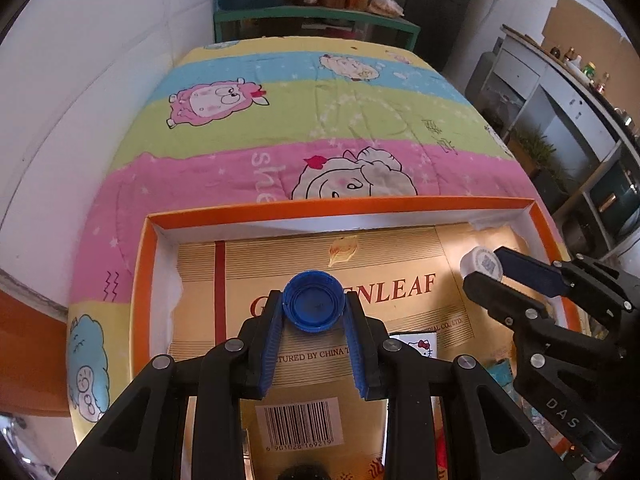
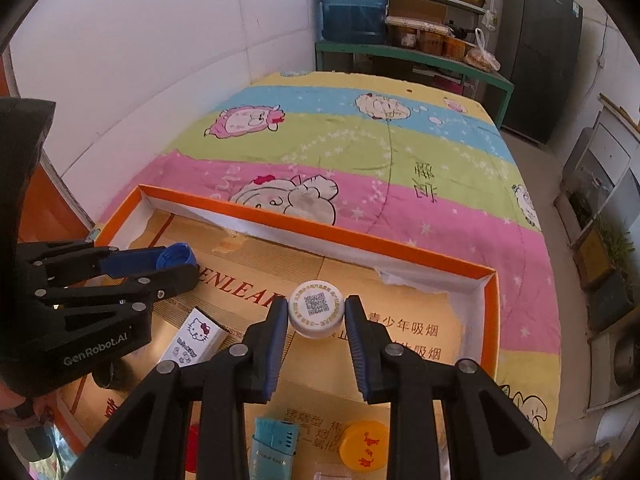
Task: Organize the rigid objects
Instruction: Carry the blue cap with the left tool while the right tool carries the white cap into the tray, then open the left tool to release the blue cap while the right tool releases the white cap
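Note:
My left gripper [image 1: 314, 306] is shut on a blue bottle cap [image 1: 314, 307], hollow side facing the camera, held above the gold cardboard floor of an orange-rimmed box [image 1: 340, 203]. The same blue bottle cap [image 2: 175, 255] shows in the right wrist view at the tip of the left gripper [image 2: 172, 260]. My right gripper [image 2: 317, 310] is shut on a white cap [image 2: 317, 309] with a printed QR code on top, over the right part of the orange-rimmed box [image 2: 312, 236]. From the left wrist view, the white cap [image 1: 481, 263] sits in the right gripper [image 1: 486, 266] at the right.
Inside the box lie a small white cartoon-cat carton [image 2: 195, 339], a teal lighter-like item [image 2: 274, 446] and an orange lid [image 2: 366, 444]. The box rests on a striped cartoon bedspread [image 2: 360, 152]. A white wall runs on the left; a green table [image 2: 412, 56] and a water jug [image 2: 352, 4] stand beyond.

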